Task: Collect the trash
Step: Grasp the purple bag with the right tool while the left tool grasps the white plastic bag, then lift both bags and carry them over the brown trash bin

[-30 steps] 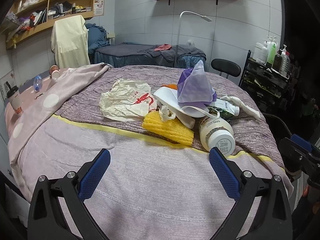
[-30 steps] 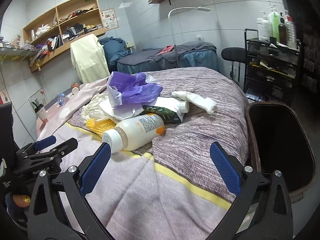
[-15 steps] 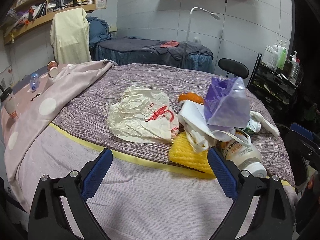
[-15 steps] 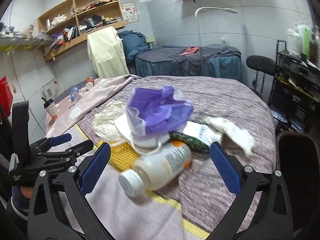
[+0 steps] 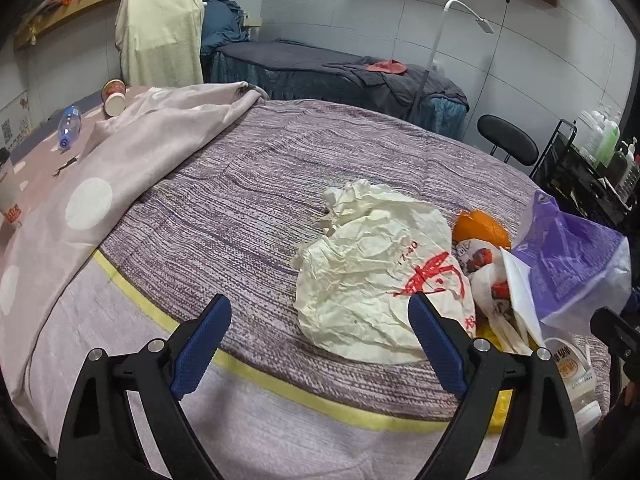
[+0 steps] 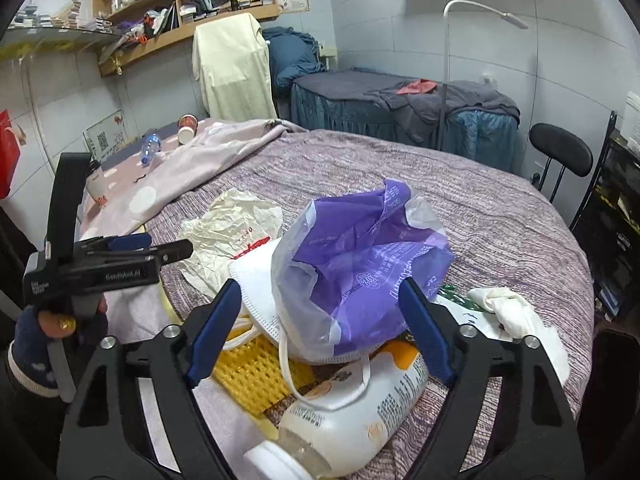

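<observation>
While both hands have swung in over the bed (image 5: 256, 184), the heap of trash has come much nearer than it was a second ago. The left gripper (image 5: 318, 344) now faces the crumpled paper bag (image 5: 376, 276); its jaws have just been closing a little but stand wide, nothing pressed between them. The right gripper (image 6: 320, 326) hangs over the purple bag (image 6: 360, 264), jaws also just narrowing yet clear of it, with the mask (image 6: 256, 280), the yellow net (image 6: 256, 376) and the bottle (image 6: 360, 404) underneath. From where I stand, each hand looks to have picked its piece, so the first grabs seem close. Nothing is lifted yet; all the trash lies on the bed.
</observation>
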### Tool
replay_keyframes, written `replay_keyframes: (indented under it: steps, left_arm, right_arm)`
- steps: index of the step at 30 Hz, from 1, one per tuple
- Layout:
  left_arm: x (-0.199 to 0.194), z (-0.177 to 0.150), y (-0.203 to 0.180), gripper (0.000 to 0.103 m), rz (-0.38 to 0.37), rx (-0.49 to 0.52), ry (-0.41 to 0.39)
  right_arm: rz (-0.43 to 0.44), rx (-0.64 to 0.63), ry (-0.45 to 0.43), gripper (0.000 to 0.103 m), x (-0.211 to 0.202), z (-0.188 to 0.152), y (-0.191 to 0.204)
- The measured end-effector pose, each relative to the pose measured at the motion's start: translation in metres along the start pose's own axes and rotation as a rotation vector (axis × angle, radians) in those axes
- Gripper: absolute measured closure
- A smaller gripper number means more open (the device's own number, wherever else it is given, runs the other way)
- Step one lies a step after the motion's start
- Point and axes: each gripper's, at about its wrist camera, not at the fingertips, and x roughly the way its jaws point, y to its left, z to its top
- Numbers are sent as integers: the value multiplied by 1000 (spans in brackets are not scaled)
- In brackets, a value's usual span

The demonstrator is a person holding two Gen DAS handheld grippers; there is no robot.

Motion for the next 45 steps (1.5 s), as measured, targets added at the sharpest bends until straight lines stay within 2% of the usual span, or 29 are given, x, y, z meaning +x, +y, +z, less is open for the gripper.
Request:
replay_keyframes:
  steps: [1,3,5,7,8,9,10,11,13,16,25,27,31,36,45]
  left_arm:
    - [8,3,2,16,-14,4,17]
    - [20,6,5,16,-26,6,39]
    - [34,10,5,19,-57,11,73]
    - [44,12,5,36,-78,-2,108]
    - [47,13,5,39,-98,-14,121]
    - [49,13,5,49,-128,-24,128]
    - [49,12,4,54,-149,-31,129]
    - [48,13,3,57,-149,-32,121]
    - [42,11,0,73,-143,-24,101]
    - [31,9,-1,82,-148,-33,67]
    - [-14,7,-3,87,-138,-62,-55]
    - [-26,7,-4,87,-135,-68,-85]
    - [-59,6,-11,87,-125,-59,-168]
    - [-89,6,-21,87,-150,-70,-225]
    - [-125,-1,-64,87,-181,-4,-316]
  right_arm:
    - [1,-3,5,32,4,1,0]
    - [2,-18,18,48,11,1,0]
    - [10,-30,30,57,16,2,-1]
    - [17,-29,31,61,17,1,-2]
    - [18,-28,31,65,16,1,-3]
    - [21,-27,29,68,16,2,-4]
    - [21,-25,24,69,14,2,-4]
    - [19,-26,17,70,13,2,-5]
    - [9,-29,6,73,9,3,-6]
    - [13,-22,-9,76,3,3,-9]
    - [14,-18,-73,83,-24,1,-10]
    - [17,-15,-92,89,-32,0,-11]
    - [16,-15,-125,90,-50,-3,-13]
    - [23,-10,-163,90,-70,-5,-17]
    - [-6,33,-244,90,-120,-15,-40]
